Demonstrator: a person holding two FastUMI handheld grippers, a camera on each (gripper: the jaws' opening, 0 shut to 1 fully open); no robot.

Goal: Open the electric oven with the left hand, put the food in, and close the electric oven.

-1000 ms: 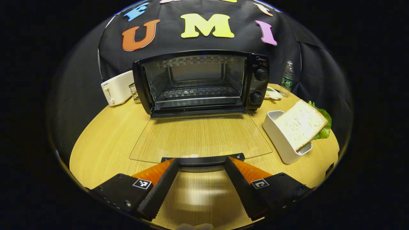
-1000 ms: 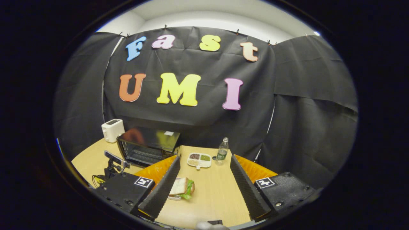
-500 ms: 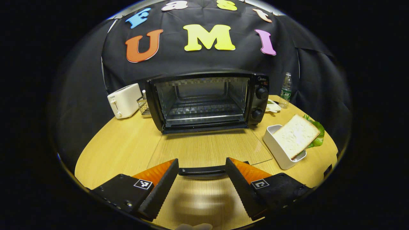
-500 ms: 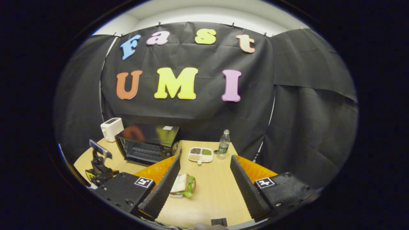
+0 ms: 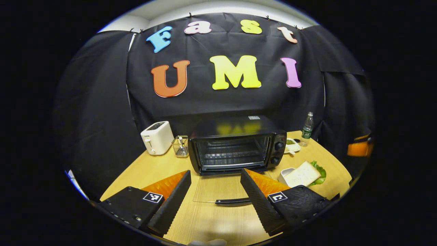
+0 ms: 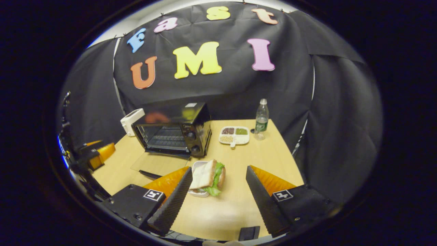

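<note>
Oven (image 5: 237, 147) at the table's (image 6: 266, 160) far side is seen with its door (image 5: 218, 188) laid flat, ready for loading. Sandwich (image 6: 208, 176) is propped in a white holder right of it. Left gripper (image 5: 215, 194) and right gripper (image 6: 218, 191) are held wide apart, empty.

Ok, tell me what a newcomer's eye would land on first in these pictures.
The black electric oven at the back middle of the wooden table, its glass door dropped flat open in front of it. Next, the sandwich with green lettuce, propped in a white tray right of the oven, directly ahead of the open right tongs. The left tongs are open too, hanging above the door's handle.
</note>
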